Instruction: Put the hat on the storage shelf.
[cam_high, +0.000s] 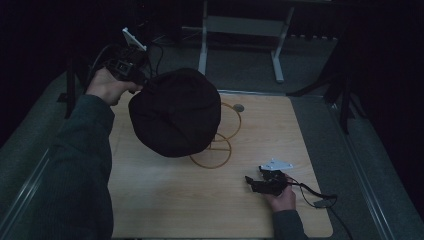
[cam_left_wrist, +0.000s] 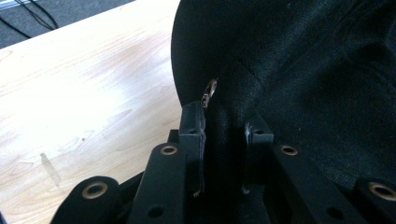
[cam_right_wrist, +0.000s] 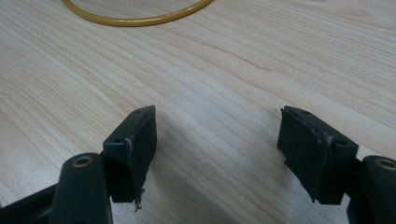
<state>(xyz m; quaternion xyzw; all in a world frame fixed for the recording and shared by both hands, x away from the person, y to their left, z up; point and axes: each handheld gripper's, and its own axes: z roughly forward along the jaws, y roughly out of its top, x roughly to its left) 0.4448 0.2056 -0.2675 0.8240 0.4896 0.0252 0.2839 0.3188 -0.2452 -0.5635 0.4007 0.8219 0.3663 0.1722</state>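
A black cloth hat (cam_high: 175, 111) hangs above the left half of the wooden table (cam_high: 280, 150), held up by its edge. My left gripper (cam_high: 131, 75) is at the hat's upper left rim, raised off the table. In the left gripper view its jaws pinch a fold of the black hat fabric (cam_left_wrist: 289, 70), and the left gripper (cam_left_wrist: 225, 128) is shut on it. My right gripper (cam_high: 251, 182) rests low near the table's front right, open. In the right gripper view the right gripper (cam_right_wrist: 217, 135) has bare wood between its jaws.
Yellow wire rings (cam_high: 215, 156) lie on the table under and beside the hat; one ring (cam_right_wrist: 135, 18) lies ahead of the right gripper. A small grey disc (cam_high: 238, 107) sits near the far edge. A white desk frame (cam_high: 240, 30) stands beyond the table.
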